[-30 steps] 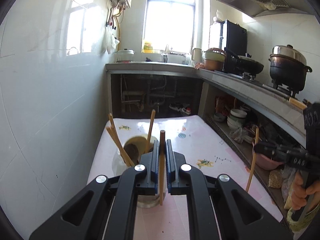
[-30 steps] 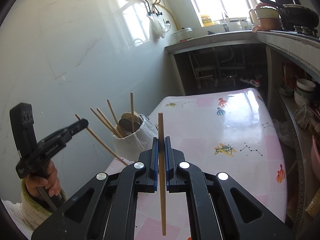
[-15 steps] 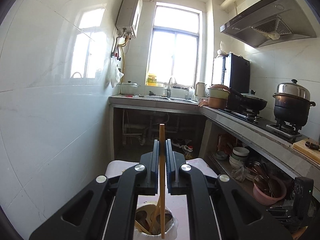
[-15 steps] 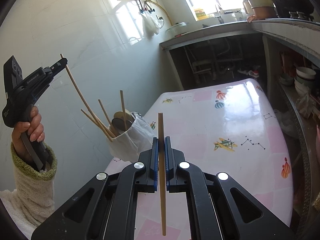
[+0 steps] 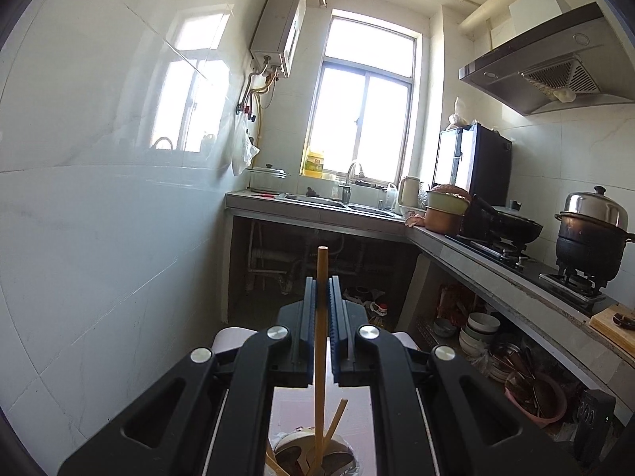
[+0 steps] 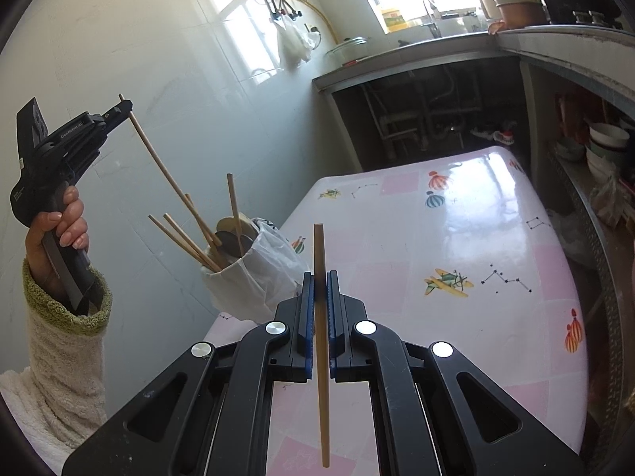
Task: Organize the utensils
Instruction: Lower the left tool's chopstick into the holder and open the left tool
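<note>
Two hand-held grippers are showing, left (image 6: 125,106) and right (image 6: 320,283), each pinching one chopstick (image 6: 166,172) (image 6: 320,341); about five more chopsticks (image 6: 186,240) are standing in one holder (image 6: 238,277); one desk (image 6: 456,238) is carrying it

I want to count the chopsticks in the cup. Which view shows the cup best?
The right wrist view: the cup, in a white bag, stands whole on the table with its chopsticks fanned out. The left wrist view shows only its rim between the gripper's arms.
</note>
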